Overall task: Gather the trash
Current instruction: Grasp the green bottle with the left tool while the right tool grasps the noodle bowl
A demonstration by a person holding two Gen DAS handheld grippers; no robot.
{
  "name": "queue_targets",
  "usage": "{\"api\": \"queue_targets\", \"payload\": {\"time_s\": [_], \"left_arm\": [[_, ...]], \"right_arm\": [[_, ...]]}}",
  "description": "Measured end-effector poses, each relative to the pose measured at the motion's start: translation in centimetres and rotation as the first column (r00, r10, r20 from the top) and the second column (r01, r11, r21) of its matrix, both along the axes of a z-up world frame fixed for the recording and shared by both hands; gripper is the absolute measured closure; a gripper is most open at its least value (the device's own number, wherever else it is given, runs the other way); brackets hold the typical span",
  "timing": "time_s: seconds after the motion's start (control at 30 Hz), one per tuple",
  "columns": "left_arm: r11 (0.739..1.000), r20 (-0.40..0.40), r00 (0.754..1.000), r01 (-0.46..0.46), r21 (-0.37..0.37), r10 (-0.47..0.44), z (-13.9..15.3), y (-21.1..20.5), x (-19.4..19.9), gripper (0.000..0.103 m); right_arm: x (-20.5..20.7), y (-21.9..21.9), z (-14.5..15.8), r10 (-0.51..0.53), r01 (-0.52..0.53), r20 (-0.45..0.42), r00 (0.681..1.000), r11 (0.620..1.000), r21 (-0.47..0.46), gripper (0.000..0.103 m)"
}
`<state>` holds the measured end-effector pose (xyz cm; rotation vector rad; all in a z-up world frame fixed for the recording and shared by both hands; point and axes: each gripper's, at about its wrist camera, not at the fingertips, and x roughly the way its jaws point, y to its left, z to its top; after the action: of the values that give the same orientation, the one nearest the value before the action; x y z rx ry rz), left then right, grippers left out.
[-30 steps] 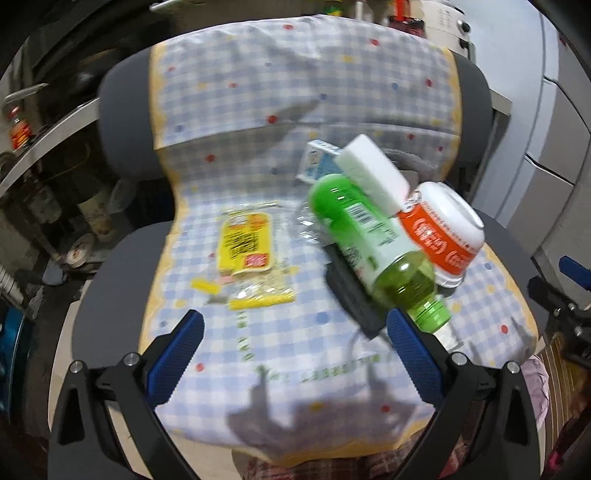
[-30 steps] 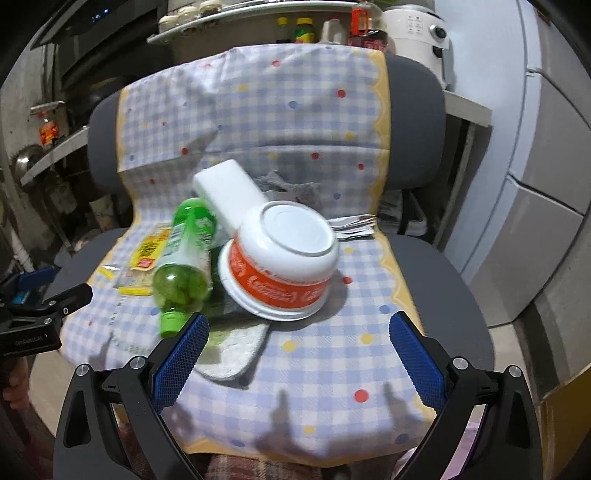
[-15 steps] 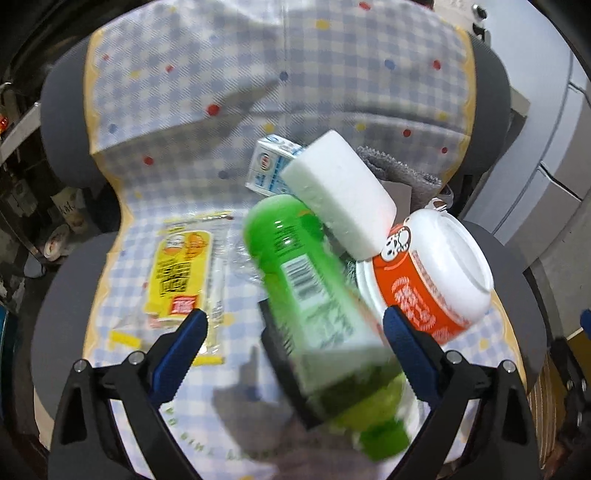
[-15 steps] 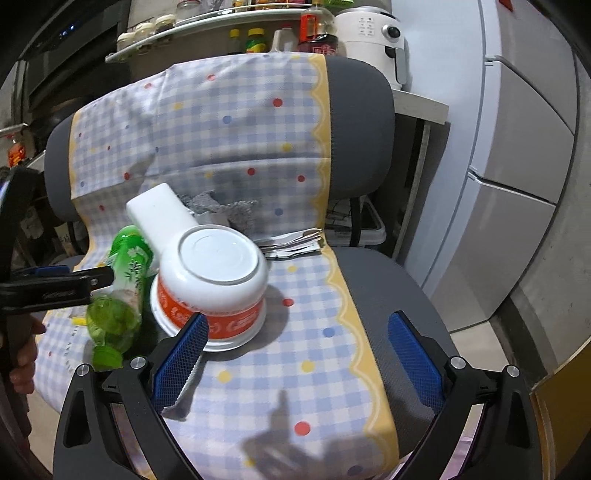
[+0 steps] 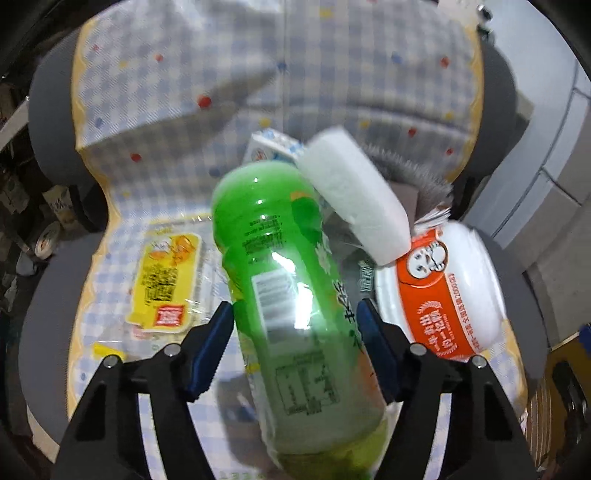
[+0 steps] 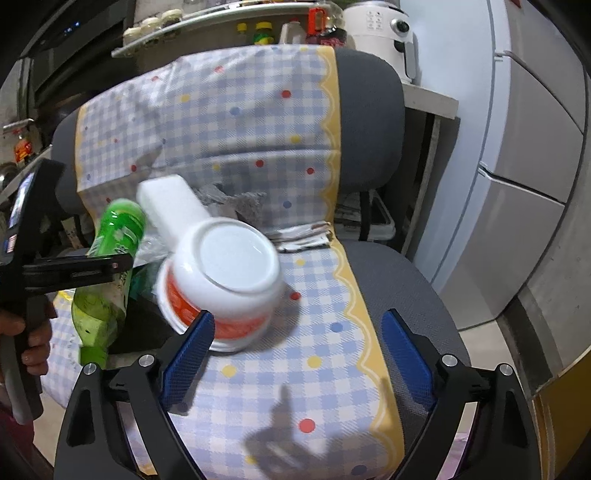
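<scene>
A green plastic bottle [image 5: 288,295] lies on the chair seat, cap toward me. My left gripper [image 5: 295,325] has closed on its body, both pads touching its sides; it also shows in the right wrist view [image 6: 110,266]. Beside it lie a white foam block [image 5: 354,199], an upturned white and orange noodle bowl [image 5: 443,295], a yellow snack wrapper [image 5: 166,280] and a small carton [image 5: 269,146]. My right gripper [image 6: 295,354] is open and empty, just in front of the bowl [image 6: 225,273].
The trash sits on a grey office chair covered with a checked cloth [image 6: 258,122]. A grey rag [image 5: 413,173] lies behind the foam block. A white fridge [image 6: 524,184] stands to the right, a shelf with bottles [image 6: 258,33] behind.
My left gripper moved forward over the green bottle and closed its fingers onto it. My right gripper moved closer to the bowl and stayed open.
</scene>
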<state>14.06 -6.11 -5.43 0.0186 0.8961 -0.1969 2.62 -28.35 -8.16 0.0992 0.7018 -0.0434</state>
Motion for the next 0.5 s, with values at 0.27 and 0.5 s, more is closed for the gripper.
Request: {"api": "queue_targets", "payload": {"time_s": [0.27, 0.5], "left_arm": [[0.998, 0.073, 0.997, -0.033, -0.046, 0.037, 2.0, 5.7, -4.3, 0.039], [0.997, 0.107, 0.992, -0.057, -0.059, 0.063, 2.4, 9.0, -6.4, 0.039]], "right_arm": [[0.5, 2.4, 0.0, 0.078, -0.078, -0.019, 0.997, 0.996, 0.037, 0.045], [2.0, 5.3, -1.3, 0.144, -0.144, -0.014, 0.99, 0.989, -0.033, 0.045]]}}
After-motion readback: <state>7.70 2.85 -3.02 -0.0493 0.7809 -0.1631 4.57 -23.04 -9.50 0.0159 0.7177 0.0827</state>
